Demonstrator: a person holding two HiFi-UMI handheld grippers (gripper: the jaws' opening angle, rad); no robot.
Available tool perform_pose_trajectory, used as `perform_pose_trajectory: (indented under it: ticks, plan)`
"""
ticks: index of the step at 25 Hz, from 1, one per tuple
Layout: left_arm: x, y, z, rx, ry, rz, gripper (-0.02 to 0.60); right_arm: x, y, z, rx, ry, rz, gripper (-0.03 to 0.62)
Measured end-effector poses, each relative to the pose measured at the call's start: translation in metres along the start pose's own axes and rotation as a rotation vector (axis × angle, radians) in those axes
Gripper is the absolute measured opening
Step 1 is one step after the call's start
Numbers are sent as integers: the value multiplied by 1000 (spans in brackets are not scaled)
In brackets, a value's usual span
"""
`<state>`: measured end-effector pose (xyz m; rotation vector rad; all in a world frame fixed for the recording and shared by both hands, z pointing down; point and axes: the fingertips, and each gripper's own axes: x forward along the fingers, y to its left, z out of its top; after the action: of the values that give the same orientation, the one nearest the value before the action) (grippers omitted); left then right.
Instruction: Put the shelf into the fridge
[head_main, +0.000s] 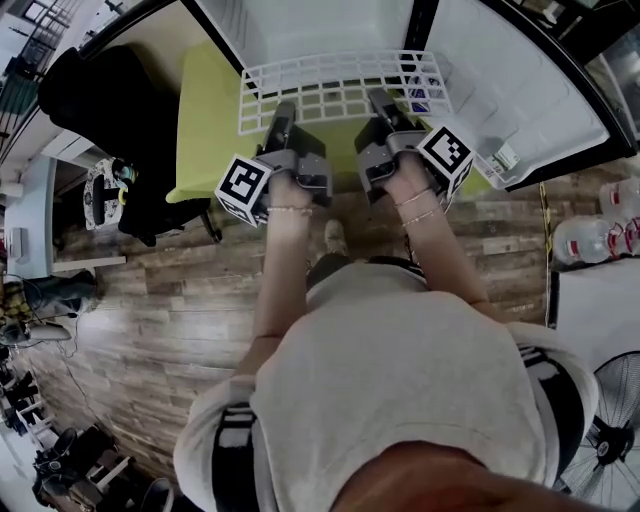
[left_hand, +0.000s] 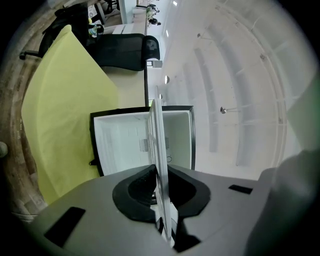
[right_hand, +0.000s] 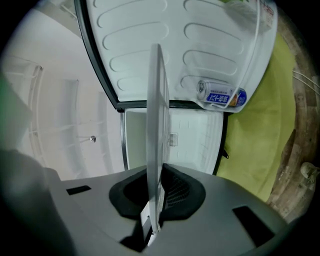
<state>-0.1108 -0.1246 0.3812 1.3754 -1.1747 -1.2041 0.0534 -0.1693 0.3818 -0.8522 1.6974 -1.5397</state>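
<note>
Shelf (head_main: 340, 80) — left claw (head_main: 284, 112), right claw (head_main: 382, 103) clamped on it | can (right_hand: 220, 96) only in right gripper view

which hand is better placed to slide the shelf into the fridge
Neither wins: left tongs and right tongs both clamp the shelf at its near edge, the open fridge ahead. Likely push together.

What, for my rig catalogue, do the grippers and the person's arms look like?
The left gripper and right gripper are grey; each carries a cube of black-and-white square markers. Thin bracelets circle both wrists. The shirt is pale, short-sleeved, with dark sleeve stripes.
</note>
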Motion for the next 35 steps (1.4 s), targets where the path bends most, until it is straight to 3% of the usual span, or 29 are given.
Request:
perform_pose_trajectory:
  ticks: [14,35]
  plan:
    - [73,20,56,-35,25,11,38,83,-6,-6,-35,-26,-31,26]
    - [109,29,68,-51,76,22,39,115,-11,3,-42,-74,-47,27]
